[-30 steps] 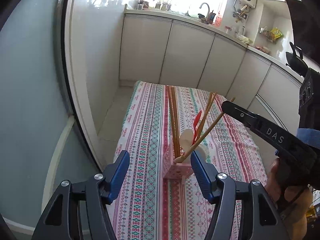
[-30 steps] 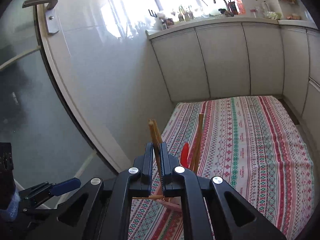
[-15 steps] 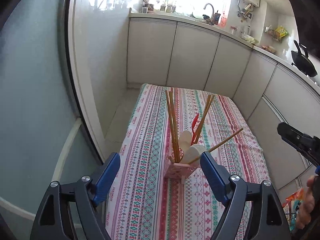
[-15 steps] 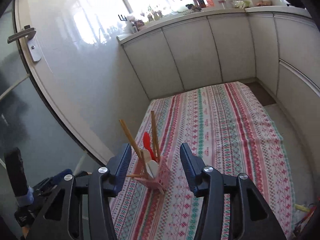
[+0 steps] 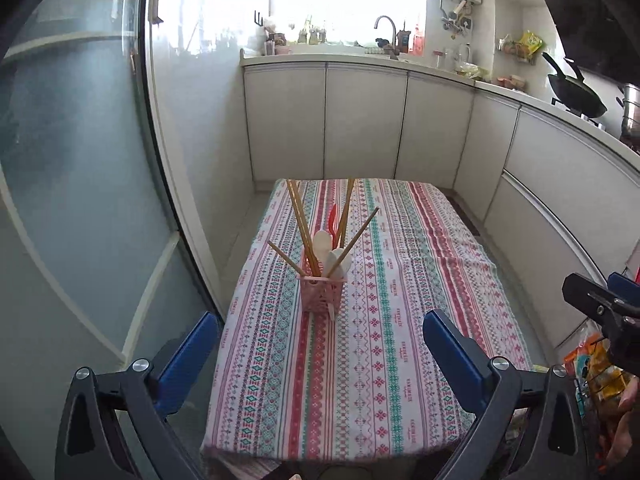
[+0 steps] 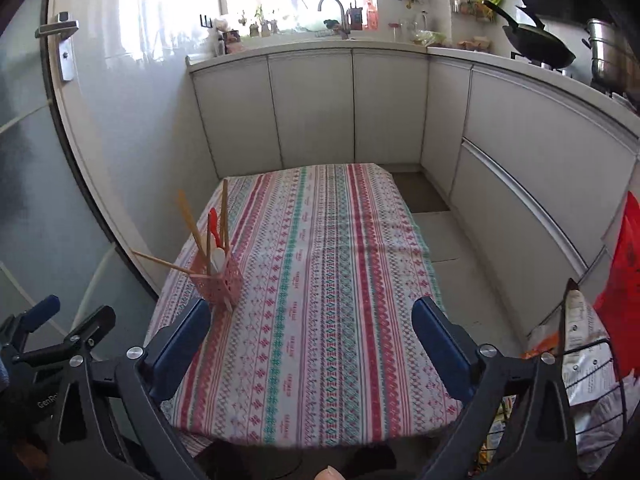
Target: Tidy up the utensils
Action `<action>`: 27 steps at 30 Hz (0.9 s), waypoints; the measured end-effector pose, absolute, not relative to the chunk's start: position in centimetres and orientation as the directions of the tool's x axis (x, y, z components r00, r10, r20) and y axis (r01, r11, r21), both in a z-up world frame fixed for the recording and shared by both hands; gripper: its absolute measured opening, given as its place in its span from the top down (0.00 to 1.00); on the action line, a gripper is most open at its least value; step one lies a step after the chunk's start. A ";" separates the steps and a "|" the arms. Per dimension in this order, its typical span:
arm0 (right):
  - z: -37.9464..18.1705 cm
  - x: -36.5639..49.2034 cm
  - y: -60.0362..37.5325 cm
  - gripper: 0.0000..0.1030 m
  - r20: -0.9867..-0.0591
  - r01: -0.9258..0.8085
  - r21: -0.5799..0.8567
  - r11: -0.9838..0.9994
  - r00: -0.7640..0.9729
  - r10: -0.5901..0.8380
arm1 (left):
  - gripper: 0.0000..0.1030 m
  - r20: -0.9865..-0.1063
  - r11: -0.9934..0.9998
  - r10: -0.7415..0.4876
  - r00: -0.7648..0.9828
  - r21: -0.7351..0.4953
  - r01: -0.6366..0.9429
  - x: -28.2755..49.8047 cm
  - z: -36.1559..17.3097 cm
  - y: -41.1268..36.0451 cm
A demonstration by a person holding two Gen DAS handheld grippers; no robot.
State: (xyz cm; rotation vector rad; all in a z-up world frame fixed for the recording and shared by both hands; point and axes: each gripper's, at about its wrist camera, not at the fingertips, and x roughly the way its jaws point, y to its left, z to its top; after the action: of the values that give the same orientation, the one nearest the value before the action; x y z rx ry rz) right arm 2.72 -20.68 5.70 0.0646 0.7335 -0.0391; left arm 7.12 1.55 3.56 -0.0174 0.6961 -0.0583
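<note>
A pink perforated utensil holder point(image 5: 321, 295) stands on the left part of the striped tablecloth point(image 5: 400, 320); it also shows in the right wrist view point(image 6: 219, 284). It holds several wooden chopsticks point(image 5: 301, 222), a red utensil point(image 5: 332, 216) and white spoons point(image 5: 322, 245). My left gripper point(image 5: 320, 354) is open and empty, pulled back over the table's near edge. My right gripper point(image 6: 311, 344) is open and empty, also back at the near edge, right of the holder.
The table stands in a narrow kitchen: a glass sliding door point(image 5: 80, 200) on the left, white cabinets point(image 5: 360, 120) behind and to the right. A wire basket with bags point(image 6: 580, 380) sits at the right of the table.
My right gripper let go of the chopsticks in the holder and opened. Both grippers have drawn back from the holder toward the table's near edge.
</note>
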 end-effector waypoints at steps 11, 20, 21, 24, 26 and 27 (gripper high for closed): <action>7.9 -1.1 -22.0 0.00 -0.653 0.074 0.046 0.996 0.757 -0.026 | 0.00 -0.599 0.996 -0.084 0.796 -0.044 0.072 3.5 6.3 0.3; 8.0 -1.4 -21.7 0.00 -0.658 0.066 0.054 0.996 0.753 -0.014 | 0.00 -0.596 0.996 -0.087 0.798 -0.041 0.078 2.9 6.3 -0.2; 8.0 -1.4 -21.7 0.00 -0.659 0.065 0.056 0.996 0.752 -0.012 | 0.00 -0.597 0.996 -0.087 0.798 -0.040 0.079 2.9 6.3 -0.2; 7.8 -1.1 -21.7 0.00 -0.663 0.064 0.057 0.996 0.748 -0.010 | 0.00 -0.598 0.996 -0.087 0.796 -0.036 0.082 2.9 6.3 -0.3; 7.7 -1.0 -21.6 0.00 -0.664 0.064 0.058 0.996 0.748 -0.009 | 0.00 -0.599 0.996 -0.086 0.796 -0.032 0.084 2.9 6.4 -0.4; 7.7 -1.0 -21.7 0.00 -0.664 0.063 0.060 0.996 0.747 -0.008 | 0.00 -0.599 0.996 -0.086 0.796 -0.031 0.084 2.9 6.4 -0.4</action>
State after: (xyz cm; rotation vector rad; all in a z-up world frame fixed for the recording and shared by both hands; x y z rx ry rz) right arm -1.00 -21.66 7.74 0.0799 0.7259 -0.0388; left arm 2.86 -0.41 6.42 -0.0033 0.6439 -0.0911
